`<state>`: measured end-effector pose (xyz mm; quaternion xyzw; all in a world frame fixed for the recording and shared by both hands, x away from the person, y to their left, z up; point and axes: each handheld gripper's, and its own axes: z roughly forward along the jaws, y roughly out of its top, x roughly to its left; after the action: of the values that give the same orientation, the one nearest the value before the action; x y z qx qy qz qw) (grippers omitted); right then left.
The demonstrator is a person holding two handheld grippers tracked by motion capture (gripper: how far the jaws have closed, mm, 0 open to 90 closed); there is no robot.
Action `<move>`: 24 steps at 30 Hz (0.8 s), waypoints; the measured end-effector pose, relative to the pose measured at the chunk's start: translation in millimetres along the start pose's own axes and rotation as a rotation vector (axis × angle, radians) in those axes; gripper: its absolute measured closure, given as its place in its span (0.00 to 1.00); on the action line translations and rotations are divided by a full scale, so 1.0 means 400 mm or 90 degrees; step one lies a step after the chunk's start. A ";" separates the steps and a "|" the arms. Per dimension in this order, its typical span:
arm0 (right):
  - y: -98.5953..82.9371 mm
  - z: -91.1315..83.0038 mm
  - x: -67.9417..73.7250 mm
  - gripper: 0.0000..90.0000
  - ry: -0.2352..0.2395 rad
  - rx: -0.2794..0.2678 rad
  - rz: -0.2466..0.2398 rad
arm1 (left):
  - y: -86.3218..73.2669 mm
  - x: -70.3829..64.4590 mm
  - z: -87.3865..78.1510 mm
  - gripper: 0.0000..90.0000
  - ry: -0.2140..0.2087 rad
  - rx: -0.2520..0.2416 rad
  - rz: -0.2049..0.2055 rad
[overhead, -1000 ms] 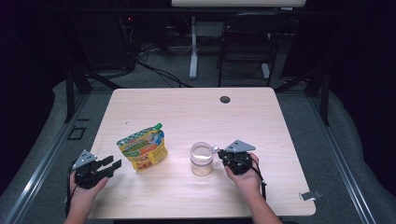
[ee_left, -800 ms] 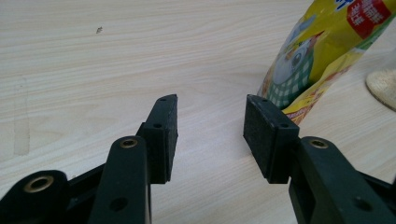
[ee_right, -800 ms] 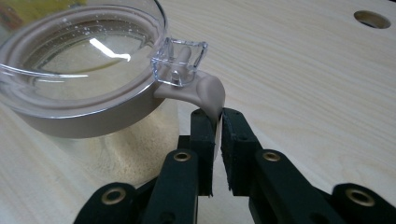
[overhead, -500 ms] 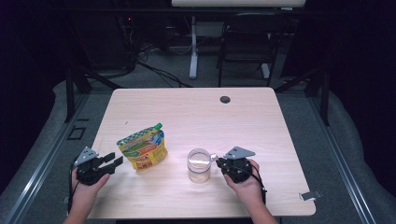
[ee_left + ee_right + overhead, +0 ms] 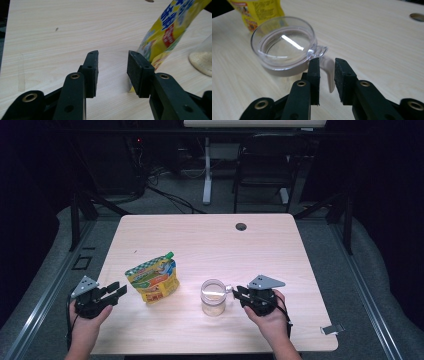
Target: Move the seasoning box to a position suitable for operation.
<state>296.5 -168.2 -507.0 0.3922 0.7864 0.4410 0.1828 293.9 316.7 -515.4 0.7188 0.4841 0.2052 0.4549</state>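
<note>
A clear plastic cup (image 5: 213, 296) with a side handle stands on the wooden table (image 5: 210, 245), with a pale layer at its bottom. My right gripper (image 5: 236, 293) is just right of it. In the right gripper view the cup (image 5: 282, 45) is close ahead, and its handle (image 5: 328, 72) lies in the narrow gap of my right gripper (image 5: 327, 60), whose jaws stand slightly apart. A yellow snack pouch (image 5: 152, 280) stands left of the cup. My left gripper (image 5: 119, 289) is open left of the pouch (image 5: 170, 30), with bare wood between its jaws (image 5: 112, 53).
A dark round cable hole (image 5: 241, 226) sits near the table's far edge. A small metal clip (image 5: 331, 329) juts off the near right corner. Chair and desk legs stand on the floor beyond the table. Both hands are near the front edge.
The right gripper brought the cup slightly nearer and left, then drew back a little to the right while the cup stayed put. The left gripper and the pouch have barely moved.
</note>
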 end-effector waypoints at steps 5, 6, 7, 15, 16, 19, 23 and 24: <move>0.013 -0.006 0.001 0.83 0.006 -0.019 0.033 | 0.009 -0.015 -0.015 0.71 -0.011 -0.002 0.004; 0.015 -0.007 0.002 0.84 -0.001 -0.022 0.033 | 0.010 -0.018 -0.016 0.71 -0.014 0.002 0.004; 0.017 -0.005 0.002 0.84 -0.004 -0.029 0.035 | 0.009 -0.023 -0.015 0.71 -0.018 0.003 0.009; 0.031 0.011 -0.006 0.79 -0.008 -0.035 0.053 | -0.003 -0.053 -0.018 0.68 -0.024 0.020 0.051; 0.034 0.014 -0.006 0.78 -0.003 -0.037 0.058 | -0.004 -0.057 -0.020 0.68 -0.023 0.020 0.051; 0.039 0.021 -0.008 0.80 0.008 -0.036 0.074 | -0.011 -0.073 -0.025 0.69 -0.025 0.022 0.061; 0.043 0.031 -0.010 0.87 0.015 -0.021 0.071 | -0.021 -0.101 -0.030 0.71 -0.029 0.024 0.079; 0.043 0.035 -0.011 0.88 0.020 -0.020 0.074 | -0.021 -0.106 -0.031 0.72 -0.032 0.026 0.084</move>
<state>316.0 -158.7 -500.6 0.4273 0.7581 0.4691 0.1506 261.7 286.1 -510.1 0.7631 0.4282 0.2063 0.4379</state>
